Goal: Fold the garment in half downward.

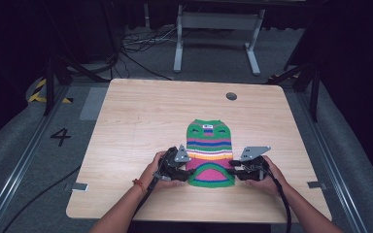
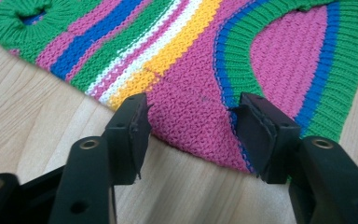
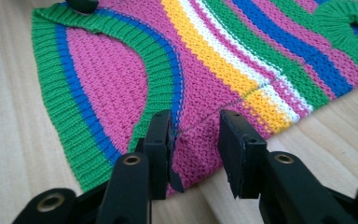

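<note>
Striped knit garment [image 1: 210,153] on wooden table [image 1: 141,116]

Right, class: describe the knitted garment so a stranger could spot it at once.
Start at the wooden table. At its near middle, between the left gripper and right gripper, lies the knitted garment, flat. Its green, pink, blue, yellow and white stripes set it apart.

The high view looks forward and down from above the person's side of the table [image 1: 141,111], far enough off to take in the whole top and the floor past it, with the striped knitted garment [image 1: 210,153] near the front edge. The left gripper view sits low and close at the garment's [image 2: 186,60] left edge, facing across it. The right gripper view sits just as close at the garment's [image 3: 223,60] right edge, facing back across. All three share the garment's pink lower part.
</note>
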`<state>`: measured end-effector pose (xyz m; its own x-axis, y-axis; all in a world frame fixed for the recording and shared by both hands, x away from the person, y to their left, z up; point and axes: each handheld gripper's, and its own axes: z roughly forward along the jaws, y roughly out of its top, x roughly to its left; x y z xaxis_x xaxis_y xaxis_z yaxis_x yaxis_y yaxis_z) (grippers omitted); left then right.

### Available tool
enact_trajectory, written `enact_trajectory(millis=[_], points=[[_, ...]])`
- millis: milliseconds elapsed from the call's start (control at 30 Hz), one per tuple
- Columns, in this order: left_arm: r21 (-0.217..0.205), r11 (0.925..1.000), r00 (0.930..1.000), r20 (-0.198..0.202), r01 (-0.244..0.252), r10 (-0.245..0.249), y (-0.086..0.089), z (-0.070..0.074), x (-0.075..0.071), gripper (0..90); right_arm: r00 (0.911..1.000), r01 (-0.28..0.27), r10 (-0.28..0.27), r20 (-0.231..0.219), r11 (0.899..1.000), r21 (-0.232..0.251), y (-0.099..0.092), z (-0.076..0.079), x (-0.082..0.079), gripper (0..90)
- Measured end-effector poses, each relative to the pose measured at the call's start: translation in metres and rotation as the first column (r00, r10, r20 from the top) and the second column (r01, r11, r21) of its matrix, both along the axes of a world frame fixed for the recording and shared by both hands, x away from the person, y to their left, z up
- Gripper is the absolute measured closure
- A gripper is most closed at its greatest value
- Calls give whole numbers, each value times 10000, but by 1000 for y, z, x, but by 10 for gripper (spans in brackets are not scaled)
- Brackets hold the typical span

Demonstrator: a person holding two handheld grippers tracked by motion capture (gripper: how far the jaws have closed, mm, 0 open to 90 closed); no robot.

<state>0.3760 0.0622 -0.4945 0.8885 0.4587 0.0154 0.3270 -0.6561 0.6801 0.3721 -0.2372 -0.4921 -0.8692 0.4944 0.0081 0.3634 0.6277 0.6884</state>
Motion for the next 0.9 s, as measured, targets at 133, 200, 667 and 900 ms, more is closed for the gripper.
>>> enact_trajectory(millis=[133,200,667,900], points=[[132,9999,9999,-35,-111,111,2,3,4,357,10000,-23,24,24,9999,-138,1,2,0,590],[-22,9995,9995,87,-310,311,5,5,7,332,9999,138,-138,60,9999,-69,-1,5,4,554],[-60,9824,9812,489,-1867,1868,18,29,72,292,9825,1667,-1683,801,9857,260,-14,41,66,541],[161,9717,9702,631,-2355,2341,15,32,100,321,9720,2180,-2206,807,9751,405,-5,45,99,565]])
